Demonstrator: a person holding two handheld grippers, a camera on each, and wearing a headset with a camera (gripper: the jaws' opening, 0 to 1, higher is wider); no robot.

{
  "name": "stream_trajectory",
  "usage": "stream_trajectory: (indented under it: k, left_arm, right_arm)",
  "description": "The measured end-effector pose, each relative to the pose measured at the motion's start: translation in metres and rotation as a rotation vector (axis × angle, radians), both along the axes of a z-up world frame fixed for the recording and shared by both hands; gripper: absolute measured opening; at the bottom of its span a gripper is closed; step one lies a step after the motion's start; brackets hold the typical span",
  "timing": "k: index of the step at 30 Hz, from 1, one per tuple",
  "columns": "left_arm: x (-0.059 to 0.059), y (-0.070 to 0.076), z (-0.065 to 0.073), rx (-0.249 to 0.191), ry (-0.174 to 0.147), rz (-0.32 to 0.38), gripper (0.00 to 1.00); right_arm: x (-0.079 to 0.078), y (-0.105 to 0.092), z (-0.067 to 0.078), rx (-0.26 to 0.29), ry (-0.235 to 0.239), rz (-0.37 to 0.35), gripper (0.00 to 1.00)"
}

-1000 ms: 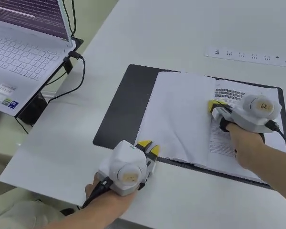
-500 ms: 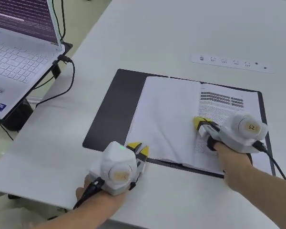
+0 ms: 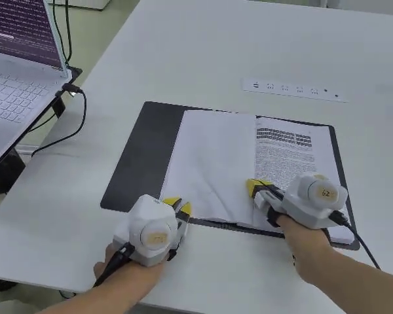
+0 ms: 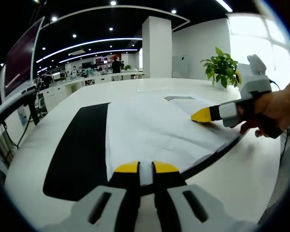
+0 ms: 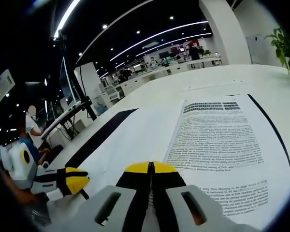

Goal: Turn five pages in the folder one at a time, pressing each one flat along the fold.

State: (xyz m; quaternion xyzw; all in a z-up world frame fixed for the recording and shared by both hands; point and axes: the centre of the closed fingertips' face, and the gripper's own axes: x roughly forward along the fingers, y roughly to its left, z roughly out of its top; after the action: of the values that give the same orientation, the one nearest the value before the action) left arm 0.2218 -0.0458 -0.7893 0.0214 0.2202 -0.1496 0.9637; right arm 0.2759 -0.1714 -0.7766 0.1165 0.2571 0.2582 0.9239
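Observation:
The folder lies open on the white table, its black cover (image 3: pixel 141 154) flat on the left. A turned white page (image 3: pixel 213 163) lies over the middle and a printed page (image 3: pixel 291 160) is on the right. My right gripper (image 3: pixel 257 190) is shut, its yellow tips down on the paper by the fold near the folder's front edge; its own view has the jaws (image 5: pixel 151 169) together over the printed page (image 5: pixel 217 140). My left gripper (image 3: pixel 179 208) rests at the turned page's near-left corner, jaws almost together with nothing gripped (image 4: pixel 146 168). The right gripper (image 4: pixel 201 115) enters the left gripper view from the right.
An open laptop (image 3: pixel 13 85) stands at the far left with a black cable (image 3: pixel 69 131) trailing onto the table. A white power strip (image 3: pixel 295 89) lies beyond the folder. A potted plant (image 4: pixel 222 65) stands further back on the right.
My right gripper has slid along the fold from the upper part of the page toward the folder's near edge. The left gripper stayed at the page's corner. The head camera shifted.

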Motion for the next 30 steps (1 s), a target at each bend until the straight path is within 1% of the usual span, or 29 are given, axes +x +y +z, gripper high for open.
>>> stream_trajectory:
  k: [8, 12, 18, 21, 27, 28, 29, 30]
  left_arm:
    - [-0.002, 0.000, 0.002, 0.004, 0.004, -0.002, 0.08]
    - [-0.002, 0.000, 0.002, -0.001, 0.008, 0.001, 0.08]
    - [-0.002, 0.000, 0.002, -0.002, 0.010, -0.001, 0.07]
    - [-0.001, 0.001, 0.002, -0.002, 0.013, -0.001, 0.06]
    - [-0.001, 0.002, 0.003, 0.003, 0.018, 0.004, 0.04]
    - [-0.001, 0.002, 0.003, 0.004, 0.018, 0.004, 0.04]
    - [-0.001, 0.002, 0.003, 0.006, 0.018, 0.003, 0.04]
    - [-0.001, 0.002, 0.003, 0.006, 0.019, 0.003, 0.04]
  right_arm:
    - [-0.022, 0.001, -0.003, -0.002, 0.009, 0.017, 0.00]
    - [-0.035, 0.001, -0.003, -0.005, 0.015, 0.031, 0.00]
    - [-0.058, 0.000, -0.005, 0.007, 0.033, 0.040, 0.00]
    - [-0.067, 0.000, -0.005, 0.010, 0.040, 0.039, 0.00]
    - [-0.081, -0.001, -0.005, 0.029, 0.071, 0.031, 0.00]
    - [-0.085, 0.000, -0.005, 0.038, 0.087, 0.031, 0.00]
    - [-0.092, 0.002, -0.006, 0.043, 0.115, 0.040, 0.00]
    - [-0.094, 0.002, -0.007, 0.041, 0.125, 0.045, 0.00]
